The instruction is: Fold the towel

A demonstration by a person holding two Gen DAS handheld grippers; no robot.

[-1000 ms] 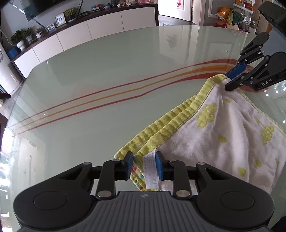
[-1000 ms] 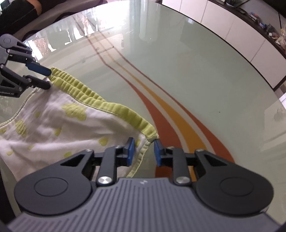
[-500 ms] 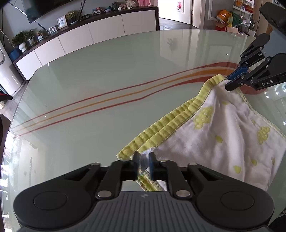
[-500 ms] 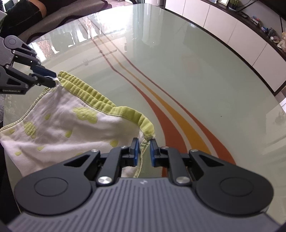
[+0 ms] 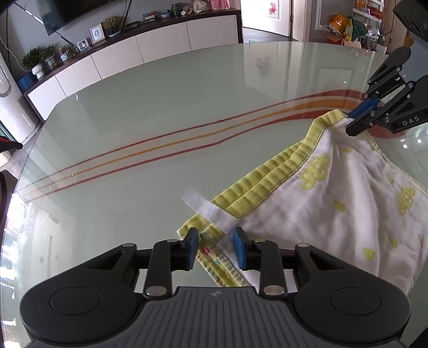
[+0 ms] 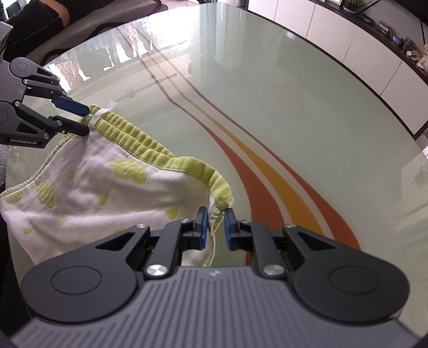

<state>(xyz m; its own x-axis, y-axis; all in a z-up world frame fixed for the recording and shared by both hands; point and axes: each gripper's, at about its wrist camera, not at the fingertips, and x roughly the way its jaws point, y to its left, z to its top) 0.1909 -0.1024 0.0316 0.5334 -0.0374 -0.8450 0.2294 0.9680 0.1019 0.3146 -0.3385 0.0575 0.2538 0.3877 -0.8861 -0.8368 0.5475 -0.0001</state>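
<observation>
A white towel (image 5: 334, 208) with yellow-green clouds and a ribbed green border lies bunched on the glass table (image 5: 160, 107). My left gripper (image 5: 215, 241) straddles its near corner. Its jaws are opening, and the hem lies loose between the blue pads without being pressed. A white care label (image 5: 208, 211) sticks out above that corner. My right gripper (image 6: 216, 222) is shut on the green hem at the other corner of the towel (image 6: 88, 187). Each tool shows in the other's view: the right gripper (image 5: 353, 121) and the left gripper (image 6: 77, 117).
Red and orange stripes (image 6: 267, 171) curve across the glass beyond the towel. A long white sideboard (image 5: 120, 59) with plants and photo frames stands past the table's far edge. A dark sofa (image 6: 67, 16) lies behind the table on the other side.
The left jaws pinched the towel corner half a second ago and now stand apart again; the label has flipped outward. The right jaws narrowed onto the green hem and hold it.
</observation>
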